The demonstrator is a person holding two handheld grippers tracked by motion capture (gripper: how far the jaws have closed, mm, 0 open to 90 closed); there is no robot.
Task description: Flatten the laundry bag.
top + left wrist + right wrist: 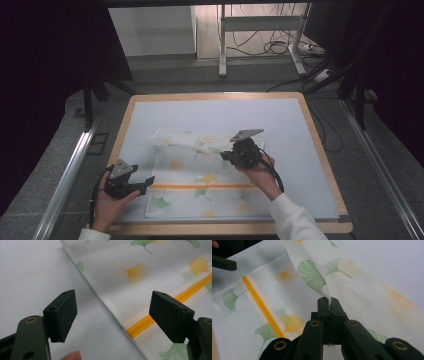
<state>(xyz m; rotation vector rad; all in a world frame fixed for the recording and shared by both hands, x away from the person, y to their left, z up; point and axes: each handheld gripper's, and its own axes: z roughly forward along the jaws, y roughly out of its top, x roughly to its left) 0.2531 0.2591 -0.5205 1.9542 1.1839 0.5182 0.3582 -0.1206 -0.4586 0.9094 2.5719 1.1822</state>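
A white cloth (200, 192) printed with green and yellow ginkgo leaves and an orange stripe (200, 186) lies on the pale mat (290, 135). My right gripper (231, 154) is shut on a corner of the cloth (322, 282), lifted and drawn over the rest toward the left. In the right gripper view the jaws (330, 305) pinch the fabric. My left gripper (149, 182) stands open at the cloth's left edge. In the left gripper view its pads (62, 315) straddle the cloth's edge (110, 305), with nothing between them.
The mat lies on a wooden table (220, 95) with a raised rim. Metal rails (65, 180) run along both sides. Table legs and cables (270, 47) sit on the floor beyond the far edge.
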